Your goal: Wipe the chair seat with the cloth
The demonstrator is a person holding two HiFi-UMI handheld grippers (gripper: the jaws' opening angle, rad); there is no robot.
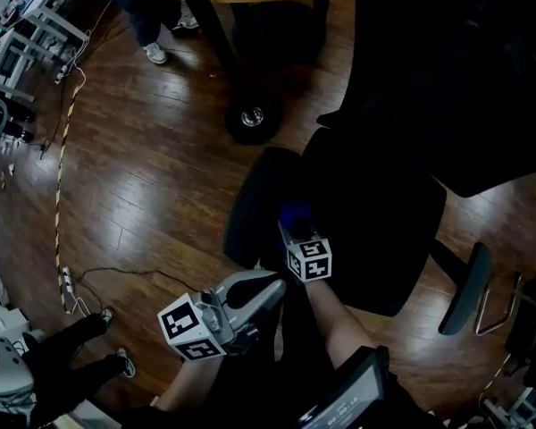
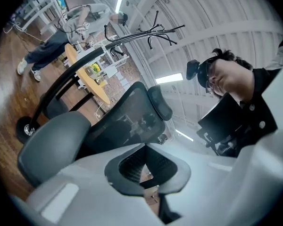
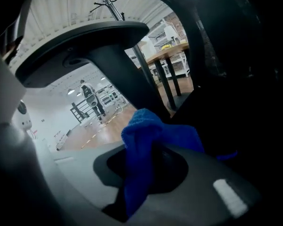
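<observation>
The right gripper [image 3: 146,171] is clenched on a bunched blue terry cloth [image 3: 146,140], with one fold trailing down between the jaws. The left gripper [image 2: 144,147] has its ribbed dark pads [image 2: 131,165] pressed tip to tip, with nothing between them. The black padded office-chair seat [image 1: 375,213] lies just beside the cloth (too dark there to judge contact). A black mesh backrest [image 2: 127,121] shows clearly only in the left gripper view.

head view: dim, shadows crushed | gripper views: fisheye-bent, black corners, foreground soft | ceiling lights [image 2: 169,78] glaring
</observation>
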